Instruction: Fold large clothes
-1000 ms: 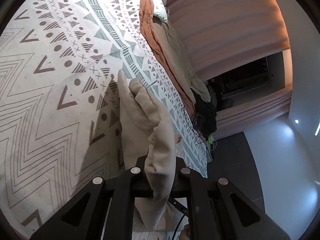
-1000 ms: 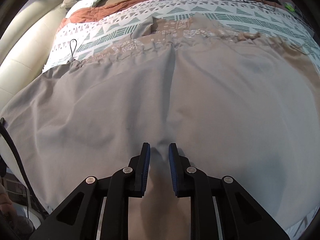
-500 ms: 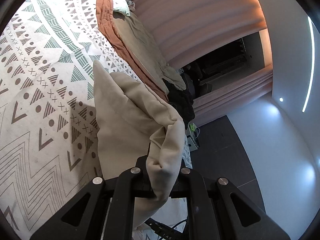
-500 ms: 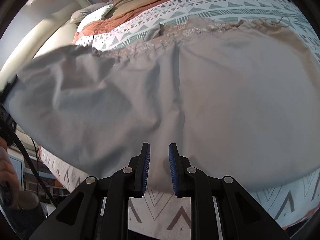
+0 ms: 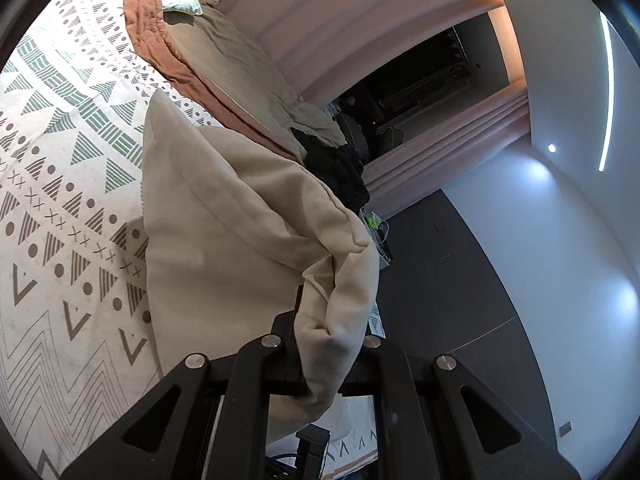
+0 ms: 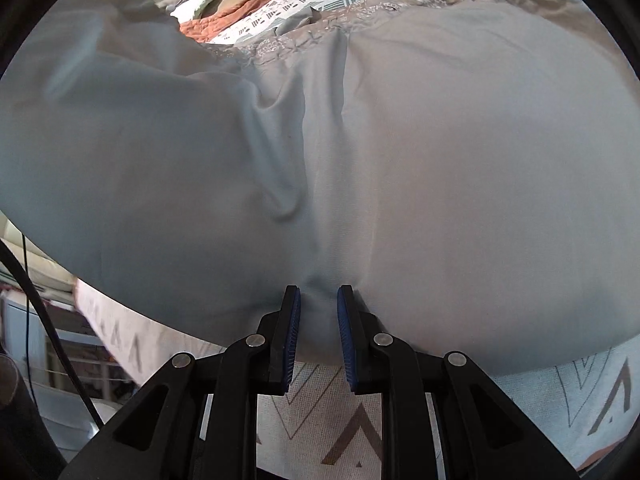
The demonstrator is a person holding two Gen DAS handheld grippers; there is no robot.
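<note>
Beige cloth of the garment [image 5: 240, 240] fills the middle of the left wrist view, bunched and clamped between the jaws of the left gripper [image 5: 326, 344] at lower centre, draping over the patterned bedspread [image 5: 60, 200] on the left; pink curtains [image 5: 360, 20] hang at the top. Right wrist view: the right gripper [image 6: 318, 312] at lower centre pinches the garment's near edge [image 6: 320, 160], whose wide grey-beige spread covers most of the frame above the bedspread [image 6: 340, 420].
</note>
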